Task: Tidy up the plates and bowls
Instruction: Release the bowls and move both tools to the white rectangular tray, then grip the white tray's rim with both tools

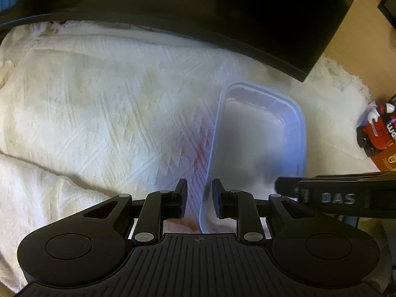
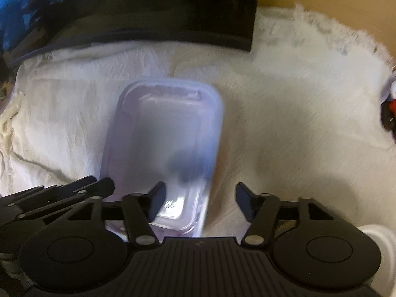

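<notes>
Left claw (image 1: 198, 196) clamped on near rim of one translucent container (image 1: 259, 133), tilted down. Right claw (image 2: 200, 203) parted, straddling container's right wall, gripping nothing. Container on white cloth (image 1: 86, 104), below one dark monitor (image 1: 198, 5).

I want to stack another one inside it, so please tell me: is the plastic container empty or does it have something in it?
Empty, it seems. The container shows only its bare, cloudy bottom in both views; blur could hide something small.

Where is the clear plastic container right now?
The clear plastic container lies on the white cloth before the dark monitor; the left gripper straddles its near wall, and the right gripper straddles its right wall.
</notes>
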The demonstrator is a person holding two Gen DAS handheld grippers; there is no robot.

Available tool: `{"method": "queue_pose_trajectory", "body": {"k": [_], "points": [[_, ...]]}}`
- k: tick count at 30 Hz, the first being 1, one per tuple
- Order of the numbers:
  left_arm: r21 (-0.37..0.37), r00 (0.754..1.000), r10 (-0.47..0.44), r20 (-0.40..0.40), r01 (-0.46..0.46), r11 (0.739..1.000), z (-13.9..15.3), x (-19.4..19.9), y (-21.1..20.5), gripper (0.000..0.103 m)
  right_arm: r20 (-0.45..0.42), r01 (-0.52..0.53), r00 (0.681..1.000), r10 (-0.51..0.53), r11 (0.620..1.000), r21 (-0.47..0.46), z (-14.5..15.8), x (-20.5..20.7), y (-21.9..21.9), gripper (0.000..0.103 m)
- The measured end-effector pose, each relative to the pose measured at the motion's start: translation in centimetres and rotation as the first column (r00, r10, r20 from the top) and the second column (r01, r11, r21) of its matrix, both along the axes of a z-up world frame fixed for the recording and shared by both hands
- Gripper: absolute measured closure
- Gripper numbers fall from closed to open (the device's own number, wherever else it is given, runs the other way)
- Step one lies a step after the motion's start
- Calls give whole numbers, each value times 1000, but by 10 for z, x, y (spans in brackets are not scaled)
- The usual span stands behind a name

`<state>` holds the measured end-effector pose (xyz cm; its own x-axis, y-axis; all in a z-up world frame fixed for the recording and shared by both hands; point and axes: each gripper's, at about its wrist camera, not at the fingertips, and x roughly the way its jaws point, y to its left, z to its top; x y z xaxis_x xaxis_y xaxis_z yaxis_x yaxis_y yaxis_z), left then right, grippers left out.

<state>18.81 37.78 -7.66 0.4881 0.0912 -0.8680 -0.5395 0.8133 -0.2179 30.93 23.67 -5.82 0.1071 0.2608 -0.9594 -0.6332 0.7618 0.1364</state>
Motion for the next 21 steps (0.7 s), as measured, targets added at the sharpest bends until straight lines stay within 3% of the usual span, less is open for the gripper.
{"method": "queue_pose_trajectory", "body": {"k": [4, 13, 21], "points": [[-14, 1000, -21, 17, 21, 1000, 3, -8, -4, 79, -7, -36, 999, 36, 999, 30, 0, -13, 1, 58], [-3, 1000, 9, 22, -9, 1000, 20, -45, -4, 80, -58, -70, 995, 76, 993, 96, 10, -43, -10, 58], [30, 998, 57, -19, -56, 998, 25, -86, -2, 80, -71, -152, 984, 162, 980, 128, 8, -89, -11, 58]]}}
